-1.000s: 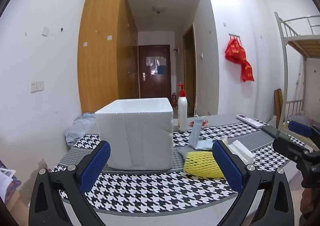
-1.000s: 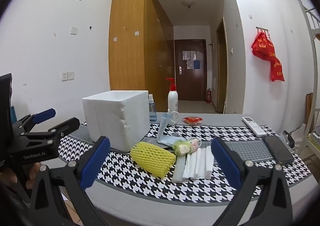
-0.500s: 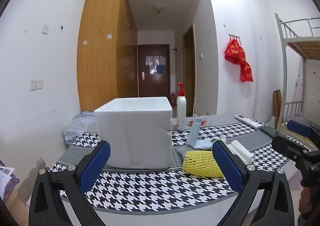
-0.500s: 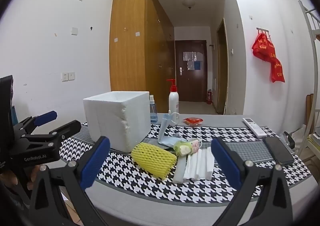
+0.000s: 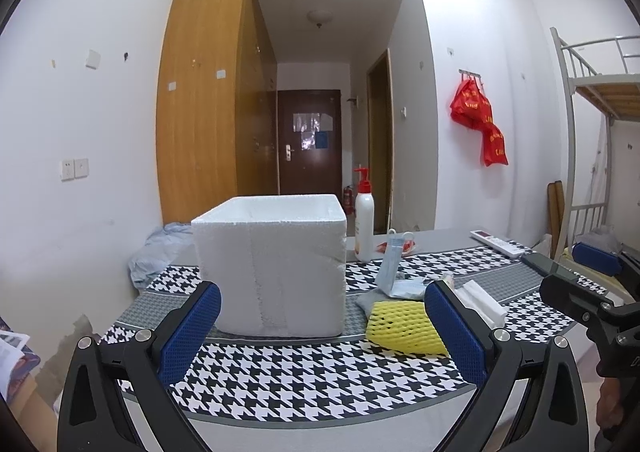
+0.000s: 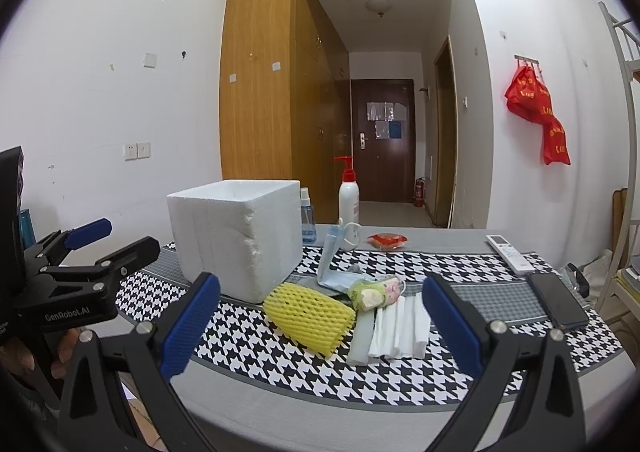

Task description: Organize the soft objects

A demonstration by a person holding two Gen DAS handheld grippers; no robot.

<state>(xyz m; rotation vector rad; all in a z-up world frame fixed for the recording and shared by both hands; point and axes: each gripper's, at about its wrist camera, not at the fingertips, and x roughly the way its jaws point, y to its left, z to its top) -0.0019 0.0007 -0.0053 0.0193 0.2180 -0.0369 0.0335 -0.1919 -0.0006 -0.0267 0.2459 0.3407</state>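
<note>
The white foam box (image 5: 272,264) stands open-topped on the houndstooth table runner (image 5: 304,372), and everything else is placed here by it. Just to its right lies the yellow foam net sleeve (image 6: 308,316), with a blue face mask (image 6: 332,264) propped up behind the sleeve and a small floral soft bundle (image 6: 376,290) beside that; white foam sheets (image 6: 400,328) lie flat further right of the box, touching the bundle's near side. Behind the box's right corner stand a red-capped pump bottle (image 6: 348,196) and a small blue spray bottle (image 6: 306,220). Far right of the box lie a remote control (image 6: 508,252) and a dark phone (image 6: 558,300). The left gripper (image 5: 320,332) hangs in front of the box, jaws spread wide and empty; the right gripper (image 6: 320,322) hangs nearer the sleeve, also wide apart, holding nothing
</note>
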